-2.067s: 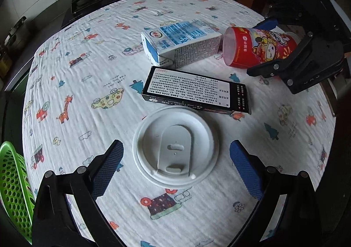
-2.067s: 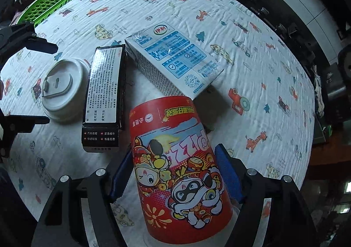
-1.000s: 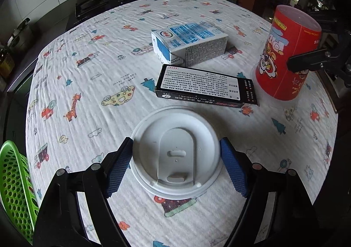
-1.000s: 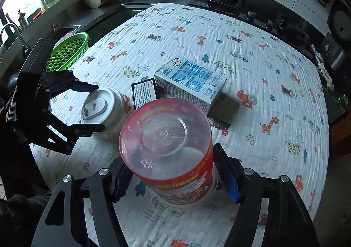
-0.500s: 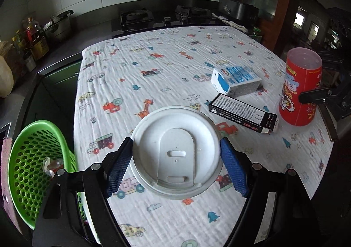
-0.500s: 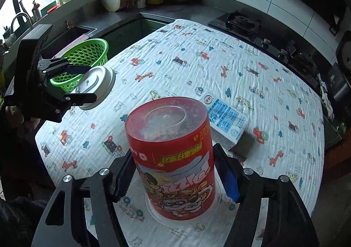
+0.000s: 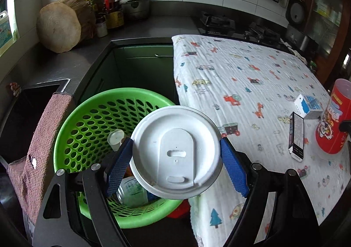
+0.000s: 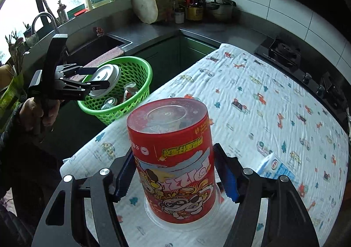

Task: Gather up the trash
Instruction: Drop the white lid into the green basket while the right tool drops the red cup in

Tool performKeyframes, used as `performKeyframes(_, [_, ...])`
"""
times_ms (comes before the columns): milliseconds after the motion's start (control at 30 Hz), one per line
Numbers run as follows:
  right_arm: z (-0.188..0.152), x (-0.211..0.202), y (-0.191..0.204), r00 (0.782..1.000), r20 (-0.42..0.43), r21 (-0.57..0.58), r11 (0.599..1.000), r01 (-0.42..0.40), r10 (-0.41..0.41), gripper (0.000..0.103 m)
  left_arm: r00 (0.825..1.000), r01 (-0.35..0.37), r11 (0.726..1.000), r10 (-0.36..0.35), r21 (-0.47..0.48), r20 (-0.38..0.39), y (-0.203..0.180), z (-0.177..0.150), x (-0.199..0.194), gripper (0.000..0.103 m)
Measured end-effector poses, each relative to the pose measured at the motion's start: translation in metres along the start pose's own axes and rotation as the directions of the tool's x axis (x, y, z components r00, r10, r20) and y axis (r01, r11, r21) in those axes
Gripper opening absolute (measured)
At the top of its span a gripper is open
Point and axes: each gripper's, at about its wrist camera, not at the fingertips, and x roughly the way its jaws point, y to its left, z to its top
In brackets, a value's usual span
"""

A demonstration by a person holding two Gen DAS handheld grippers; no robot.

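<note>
In the left wrist view, the left tool (image 7: 176,159) holds the white lid (image 7: 175,155) between its two blue pads, which press on the rim at 9 and 3 o'clock. The lid is flat and round, so it has no real long axis. Its top face, with the oval tab, is turned toward the camera, and the tab's rounded end points to 12 o'clock. The lid hangs over the near right part of the green basket (image 7: 87,119), which stands beside the bench (image 7: 252,75), past its edge. In the basket I see a bottle and a small white cap; the rest is hidden.

I judge that the step in hand is the carrying of the lid to the basket. The next move calls only for opening the pads once the lid is fully over the basket's mouth.

In the right wrist view, the right tool (image 8: 175,170) is closed on the red cup (image 8: 173,159), one pad on each side. The cup stands upside down, its long axis nearly upright, its closed base toward 12 o'clock. It is over the near part of the bench; I cannot tell if it touches the cloth. The basket lies at 10 o'clock from it, well apart.

Farther on the bench lie the black box (image 7: 297,137) and the blue-white carton (image 7: 308,107), not yet collected.
</note>
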Motion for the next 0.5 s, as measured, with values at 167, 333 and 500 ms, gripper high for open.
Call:
performKeyframes(167, [0.033, 0.020, 0.021, 0.998, 0.041, 0.017, 0.998, -0.056, 0.055, 0.065, 1.000, -0.029, 0.998, 0.028, -0.062, -0.015, 0.033, -0.006, 0.012, 0.079])
performKeyframes(333, [0.070, 0.040, 0.046, 0.991, 0.077, 0.010, 0.994, -0.106, 0.105, 0.065, 0.997, -0.062, 0.992, 0.056, -0.113, -0.056, 0.059, -0.013, 0.029, 0.079])
performKeyframes(500, [0.104, 0.066, 0.068, 0.982, 0.101, 0.020, 0.986, -0.165, 0.163, 0.065, 0.994, -0.079, 0.985, 0.066, -0.154, -0.091, 0.082, -0.026, 0.036, 0.080])
